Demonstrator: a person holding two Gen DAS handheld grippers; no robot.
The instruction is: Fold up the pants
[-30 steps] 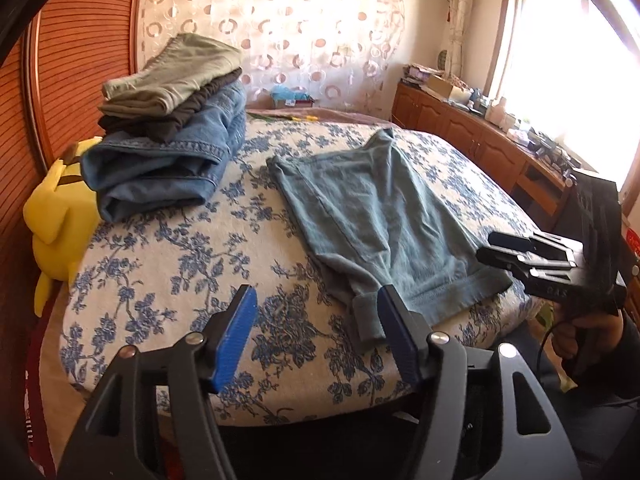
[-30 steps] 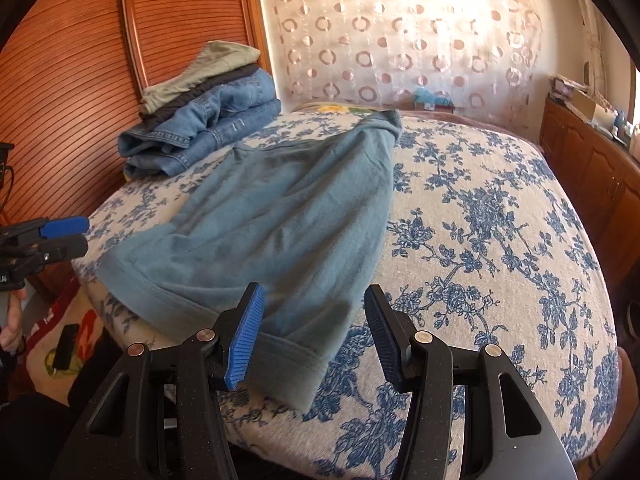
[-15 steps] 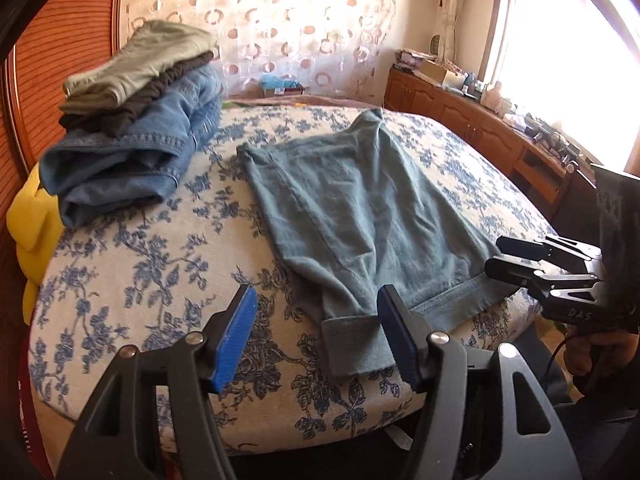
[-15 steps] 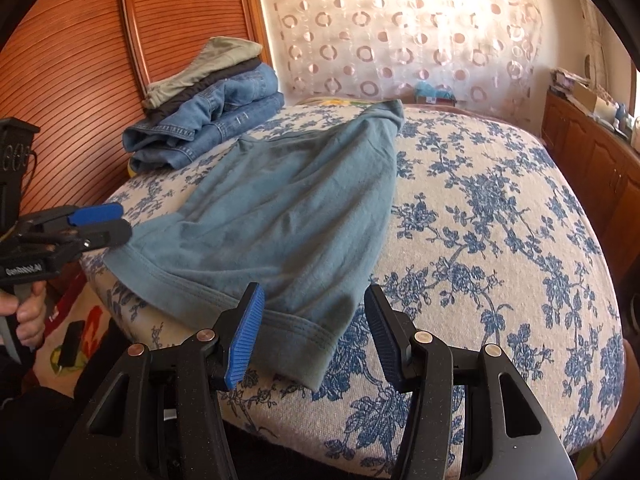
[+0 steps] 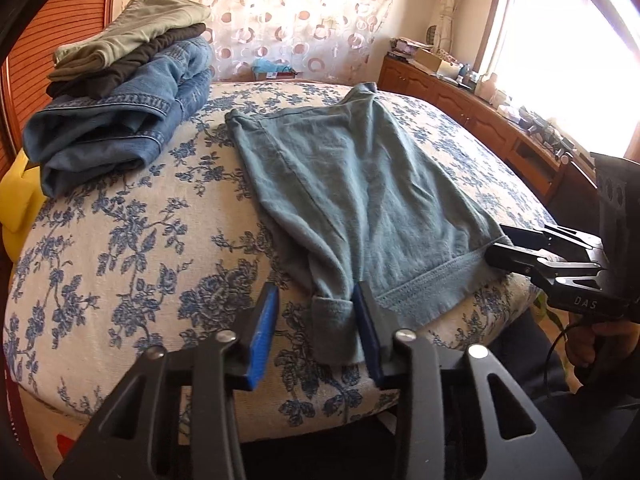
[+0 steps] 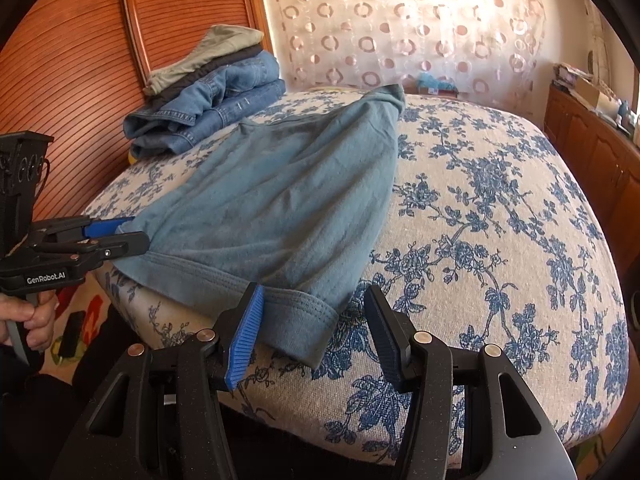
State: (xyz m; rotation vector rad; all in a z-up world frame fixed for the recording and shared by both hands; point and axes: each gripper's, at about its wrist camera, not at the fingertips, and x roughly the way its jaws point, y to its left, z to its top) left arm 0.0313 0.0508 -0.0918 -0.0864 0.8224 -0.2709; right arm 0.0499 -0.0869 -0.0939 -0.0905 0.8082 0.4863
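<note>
Left gripper (image 5: 316, 334) is closing, pants (image 5: 352, 184) cuff between its fingers; right gripper (image 6: 316, 336) stands spread around the other corner — both need deep, even bites before lifting.

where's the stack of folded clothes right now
The stack of folded clothes sits at the far left of the bed in the left wrist view, beside the wooden headboard and left of the teal pants spread flat.

Both wrist views near bed (image 5: 120, 248) edge, sharing pants (image 5: 352, 184)

Bright window (image 5: 576, 36) glare, fisheye-warped edges
</note>
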